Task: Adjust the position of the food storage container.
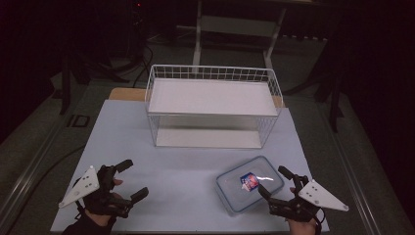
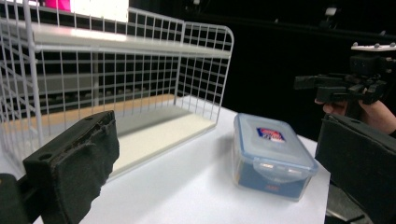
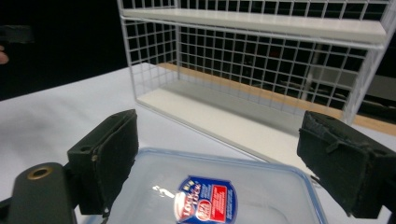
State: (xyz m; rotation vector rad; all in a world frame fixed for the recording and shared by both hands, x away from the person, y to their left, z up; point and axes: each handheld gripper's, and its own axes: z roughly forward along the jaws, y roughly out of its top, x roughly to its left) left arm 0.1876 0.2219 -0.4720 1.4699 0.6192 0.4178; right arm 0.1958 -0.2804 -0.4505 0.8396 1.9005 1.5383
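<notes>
Food container [image 1: 249, 184], clear plastic with a blue-rimmed snap lid and a red-and-blue label [image 1: 249, 181] on top, sits closed on the white table [image 1: 181, 161], toward the near right part of it and in front of the wire rack's right end. From the left gripper view its lid latch faces the camera and dark blue contents show through the wall.

Right gripper [image 1: 277, 183] hovers just at the container's near right edge, jaws spread wide and holding nothing; in the right gripper view the two black pads frame the lid from either side without touching it.

Left gripper [image 1: 132, 179] rests low over the near left part of the table, well apart from the container, jaws also wide and empty.

White wire rack [image 1: 213, 105] with two flat shelves stands at the far middle of the table, both shelves bare.
</notes>
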